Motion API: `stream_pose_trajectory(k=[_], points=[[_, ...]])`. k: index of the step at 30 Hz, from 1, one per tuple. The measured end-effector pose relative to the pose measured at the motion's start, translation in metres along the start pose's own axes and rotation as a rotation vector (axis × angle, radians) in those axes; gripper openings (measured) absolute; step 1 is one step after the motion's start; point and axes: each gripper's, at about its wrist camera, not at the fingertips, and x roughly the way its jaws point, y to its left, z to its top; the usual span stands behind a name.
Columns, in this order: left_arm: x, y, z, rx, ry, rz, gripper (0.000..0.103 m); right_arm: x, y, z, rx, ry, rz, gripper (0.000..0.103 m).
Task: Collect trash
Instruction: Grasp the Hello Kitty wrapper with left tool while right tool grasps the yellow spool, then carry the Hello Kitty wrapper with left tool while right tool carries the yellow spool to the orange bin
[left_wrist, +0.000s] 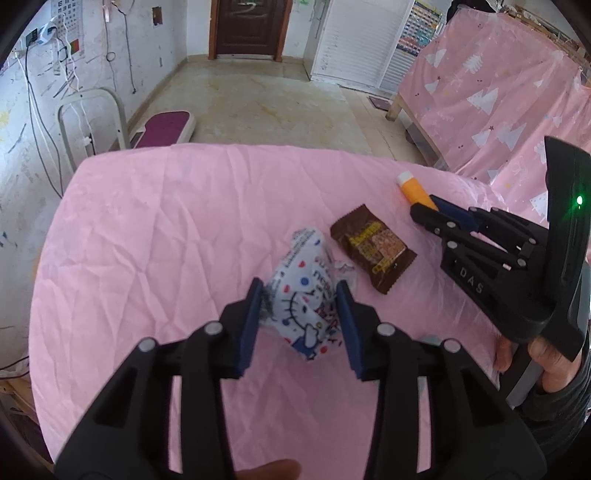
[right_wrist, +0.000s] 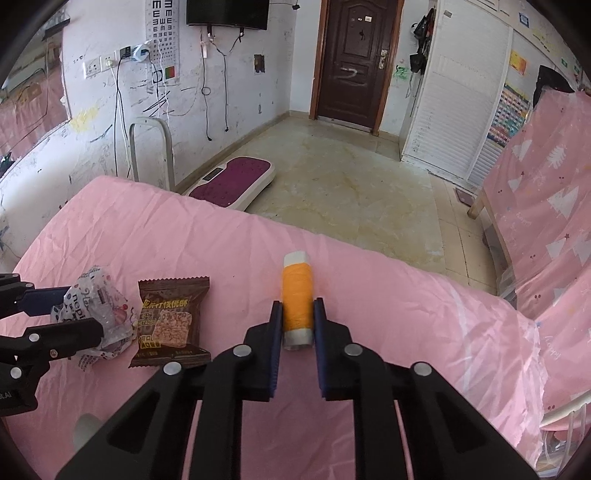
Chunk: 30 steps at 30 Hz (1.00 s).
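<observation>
Here, left claw (left_wrist: 299, 295) pinching crumpled wrapper (left_wrist: 303, 295) — its print half-hidden, right claw (right_wrist: 297, 308) clamping orange spool (right_wrist: 296, 306)

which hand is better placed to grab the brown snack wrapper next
Neither is free. The left gripper pinches the white cartoon wrapper, the right gripper clamps the orange thread spool. Probably left: the brown snack wrapper lies right beside its load.

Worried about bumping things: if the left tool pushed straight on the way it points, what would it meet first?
The left tool already has the crumpled white cartoon-print plastic wrapper between its pads; beyond it, probably the pink sheet.
</observation>
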Motion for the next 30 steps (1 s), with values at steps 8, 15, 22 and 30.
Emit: stream_pose_trajectory(k=[8, 15, 22, 30], points=[[-0.023, -0.004, -0.001, 0.009, -0.043, 0.019, 0.033, -0.033, -0.011, -0.009, 0.034, -0.048, -0.007, 0.006], [-0.047, -0.018, -0.005, 0.035, -0.096, 0.041, 0.032, -0.065, -0.029, -0.019, 0.075, -0.093, -0.030, 0.006], [-0.072, -0.043, -0.008, 0.078, -0.148, 0.045, 0.032, -0.104, -0.050, -0.031, 0.113, -0.150, -0.056, 0.006], [-0.088, -0.080, -0.012, 0.141, -0.186, 0.035, 0.032, -0.146, -0.077, -0.054, 0.165, -0.205, -0.095, 0.006]])
